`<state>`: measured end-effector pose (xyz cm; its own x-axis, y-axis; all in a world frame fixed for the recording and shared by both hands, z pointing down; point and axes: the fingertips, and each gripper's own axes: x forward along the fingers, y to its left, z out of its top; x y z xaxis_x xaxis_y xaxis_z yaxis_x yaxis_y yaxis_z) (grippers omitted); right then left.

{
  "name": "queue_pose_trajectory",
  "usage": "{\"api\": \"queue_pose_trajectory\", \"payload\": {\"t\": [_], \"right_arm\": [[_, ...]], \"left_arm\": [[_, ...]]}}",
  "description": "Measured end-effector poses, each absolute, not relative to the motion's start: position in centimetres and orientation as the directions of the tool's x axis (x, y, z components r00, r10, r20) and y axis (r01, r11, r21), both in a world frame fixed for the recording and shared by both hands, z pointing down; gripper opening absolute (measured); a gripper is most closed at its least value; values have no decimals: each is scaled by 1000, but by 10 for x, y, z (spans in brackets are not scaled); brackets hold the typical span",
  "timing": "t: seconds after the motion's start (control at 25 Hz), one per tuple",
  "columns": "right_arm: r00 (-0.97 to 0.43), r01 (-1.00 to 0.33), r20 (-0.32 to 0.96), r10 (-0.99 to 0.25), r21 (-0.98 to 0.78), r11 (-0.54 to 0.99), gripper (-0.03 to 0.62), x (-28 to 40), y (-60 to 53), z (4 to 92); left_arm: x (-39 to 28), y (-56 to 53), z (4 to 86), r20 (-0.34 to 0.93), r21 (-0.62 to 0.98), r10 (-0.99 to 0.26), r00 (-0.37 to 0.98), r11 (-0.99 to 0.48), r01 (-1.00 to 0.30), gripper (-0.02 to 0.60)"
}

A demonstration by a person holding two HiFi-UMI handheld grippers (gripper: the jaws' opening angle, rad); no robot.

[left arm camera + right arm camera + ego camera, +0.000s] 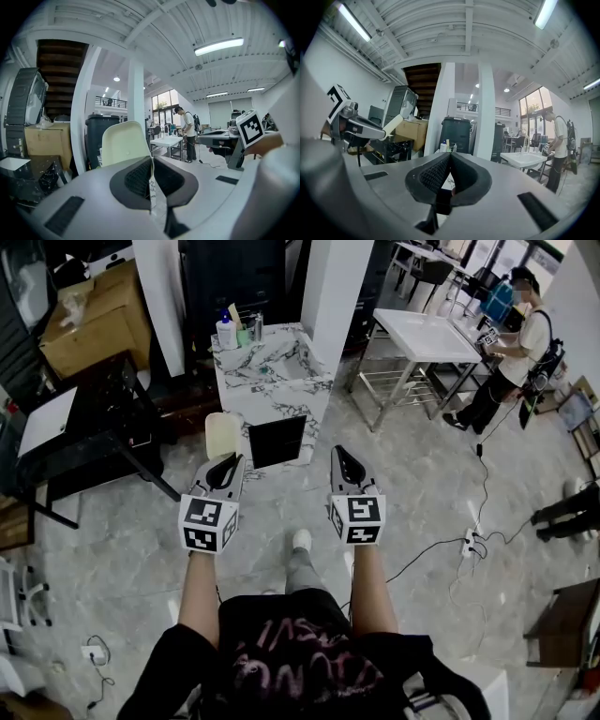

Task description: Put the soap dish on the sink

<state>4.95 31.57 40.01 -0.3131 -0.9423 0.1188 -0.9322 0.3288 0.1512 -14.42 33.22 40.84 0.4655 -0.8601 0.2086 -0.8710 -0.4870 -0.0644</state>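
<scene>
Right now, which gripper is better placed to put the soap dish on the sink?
Left. The left gripper is shut on the soap dish, with the sink ahead of it. The right gripper is shut and empty.

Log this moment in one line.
left gripper: shut on dish | right gripper: shut, empty | dish: not yet on sink

Cream soap dish [223, 435] upright, apparently clamped at left gripper [229, 463] tip; marble sink [272, 371] well apart.
</scene>
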Motion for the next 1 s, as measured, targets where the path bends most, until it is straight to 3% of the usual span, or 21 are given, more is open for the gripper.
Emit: {"api": "queue_pose_trajectory", "payload": {"t": [0.36, 1.0], "right_arm": [[-303, -937, 154, -941, 132, 323, 14, 60, 249, 422], [-339, -927, 190, -921, 101, 361, 14, 132, 37, 440]], "left_arm": [[-133, 269, 429, 265, -63, -842, 469, -501, -863, 31], [-68, 64, 441, 316, -70, -847, 428, -471, -879, 31]]}}
